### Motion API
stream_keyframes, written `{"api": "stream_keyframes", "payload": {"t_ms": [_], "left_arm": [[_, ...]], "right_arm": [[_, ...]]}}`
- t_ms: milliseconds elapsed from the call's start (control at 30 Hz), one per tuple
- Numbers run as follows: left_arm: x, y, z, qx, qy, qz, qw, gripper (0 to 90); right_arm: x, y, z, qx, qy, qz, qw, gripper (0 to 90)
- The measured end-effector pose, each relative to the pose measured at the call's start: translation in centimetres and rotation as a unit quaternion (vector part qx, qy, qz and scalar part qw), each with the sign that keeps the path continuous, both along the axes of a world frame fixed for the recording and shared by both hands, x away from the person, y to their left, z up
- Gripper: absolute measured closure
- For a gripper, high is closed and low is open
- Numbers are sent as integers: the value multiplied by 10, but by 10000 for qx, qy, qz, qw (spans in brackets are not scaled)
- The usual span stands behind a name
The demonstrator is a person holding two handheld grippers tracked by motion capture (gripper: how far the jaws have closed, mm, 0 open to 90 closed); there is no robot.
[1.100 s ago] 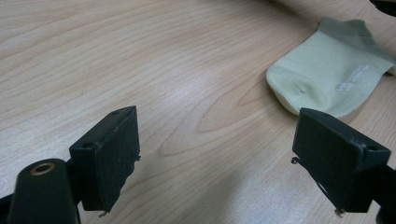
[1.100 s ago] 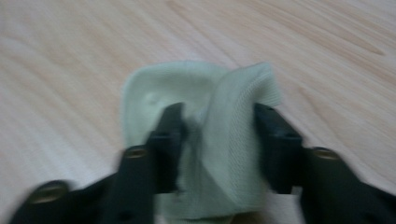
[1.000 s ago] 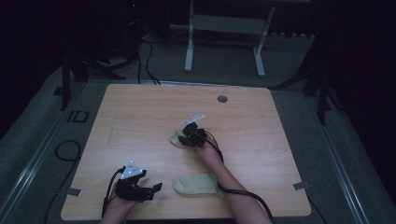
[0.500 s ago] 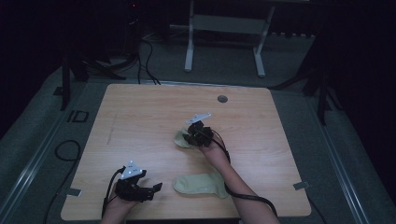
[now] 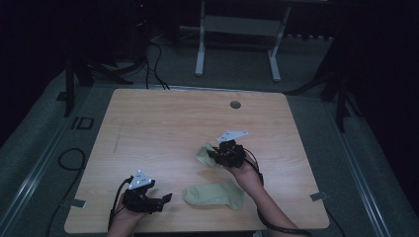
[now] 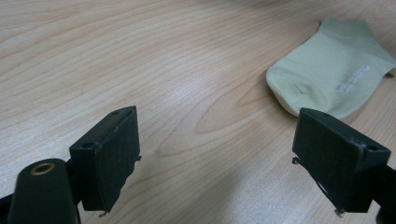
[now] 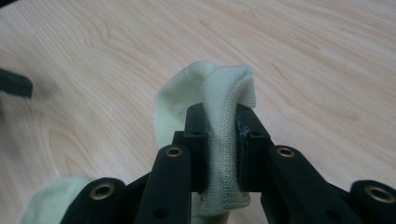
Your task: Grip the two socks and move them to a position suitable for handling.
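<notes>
Two pale green socks are what I am working with; going left to right, my left gripper (image 5: 165, 198) rests near the front edge of the wooden table (image 5: 163, 123), jaws spread wide with nothing between them; just to its right the flat sock (image 5: 215, 194) lies spread on the wood, its toe end close to those open jaws in the left gripper view (image 6: 331, 70); further right, and farther from me, my right gripper (image 5: 213, 156) is pinched on the bunched sock (image 7: 219, 140), the fabric folded between the pads and ballooning over them; part of it seems to trail on the table.

Risk, as I judge it: the pinch takes only a thin fold near the edge, so a quick pull could let the knit slide out; the dangling part could also drag and snag on the flat sock, skewing it; and my idle left gripper sits close enough to nudge that sock off square.

Surface: light wood grain, bare, with a small round cable port (image 5: 235, 104) near the far edge; beyond it, dim grey carpet, loose cables (image 5: 153, 59) and a white desk frame (image 5: 237, 44) in a dark room.
</notes>
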State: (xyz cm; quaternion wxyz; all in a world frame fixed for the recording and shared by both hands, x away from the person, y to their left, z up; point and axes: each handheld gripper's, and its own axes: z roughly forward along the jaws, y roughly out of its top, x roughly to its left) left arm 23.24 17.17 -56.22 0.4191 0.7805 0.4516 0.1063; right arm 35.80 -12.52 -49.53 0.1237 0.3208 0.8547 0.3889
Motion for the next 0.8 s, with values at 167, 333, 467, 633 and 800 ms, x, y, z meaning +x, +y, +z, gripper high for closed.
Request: {"api": "stream_keyframes", "payload": {"t_ms": [167, 333, 467, 633, 800], "left_arm": [[0, -2, 0, 40, 10, -38, 10000, 150], [2, -6, 0, 27, 19, -73, 10000, 151], [3, -8, -1, 61, 42, -118, 9999, 151], [6, -10, -1, 95, 78, -155, 9998, 151], [13, -14, 1, 74, 127, -224, 9996, 151]], "right_arm": [[-7, -8, -15, -26, 122, -36, 9999, 773], [-1, -10, -35, -137, 233, -72, 9996, 772], [8, -12, -50, -337, 306, -173, 9988, 764], [13, -16, -61, -379, 326, -214, 9985, 734], [15, -15, -60, -428, 378, -215, 9981, 613]]}}
